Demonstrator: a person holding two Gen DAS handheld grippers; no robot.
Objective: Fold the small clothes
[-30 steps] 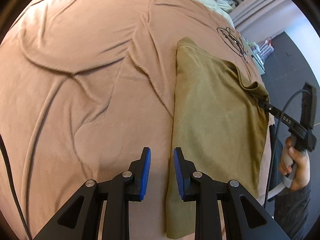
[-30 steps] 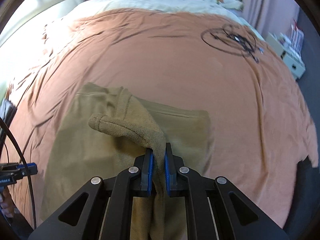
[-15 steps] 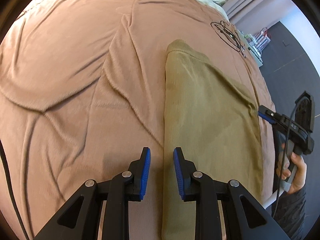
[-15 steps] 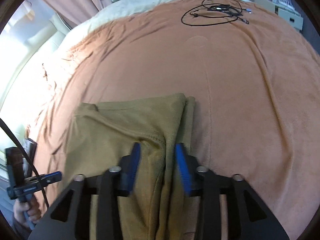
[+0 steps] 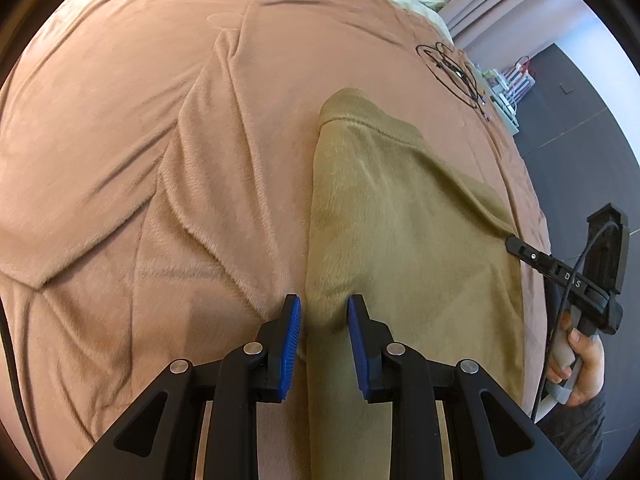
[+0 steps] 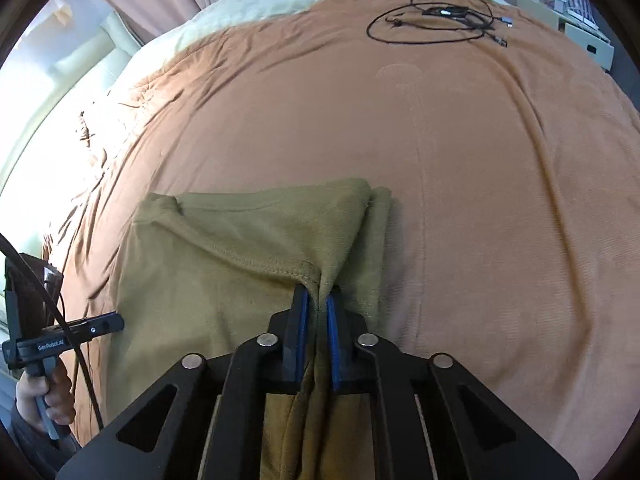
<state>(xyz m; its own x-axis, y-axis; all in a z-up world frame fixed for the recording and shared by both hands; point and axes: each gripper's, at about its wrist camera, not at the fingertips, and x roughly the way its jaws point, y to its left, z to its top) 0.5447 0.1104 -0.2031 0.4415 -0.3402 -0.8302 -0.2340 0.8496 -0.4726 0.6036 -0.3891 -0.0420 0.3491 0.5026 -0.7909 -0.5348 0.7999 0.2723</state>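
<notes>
Since half a second ago the right claw (image 6: 316,312) has narrowed from wide to pinching a fold of the shirt (image 5: 400,232), and the left claw (image 5: 323,320) has come forward so that its fingers now straddle the shirt's left edge instead of hovering short of it.

One olive shirt lies on the bed (image 5: 160,140), on the brown blanket, already folded into a long strip. Its long axis runs away from the person, roughly in line with the fingers of both claws. From the left claw the cloth lies straight ahead and off to the right; the blanket alone lies to its left. From the right claw the cloth lies ahead and to the left, with a narrow doubled band just beside its right finger.

The left claw stands wide, its blue pads (image 5: 290,344) apart with the near left edge of the shirt between them, not yet gripped as far as I can judge. The right claw is nearly closed on a stitched hem near the strip's right side.

Both claws sit at the near end of the strip, so the far end is well apart from either. Judging by that, the coming fold would carry the near end away along the long axis, once the left claw closes.

Count: one shirt, two claws, one bed, one loose black cable (image 6: 436,20) coiled at the far side.
</notes>
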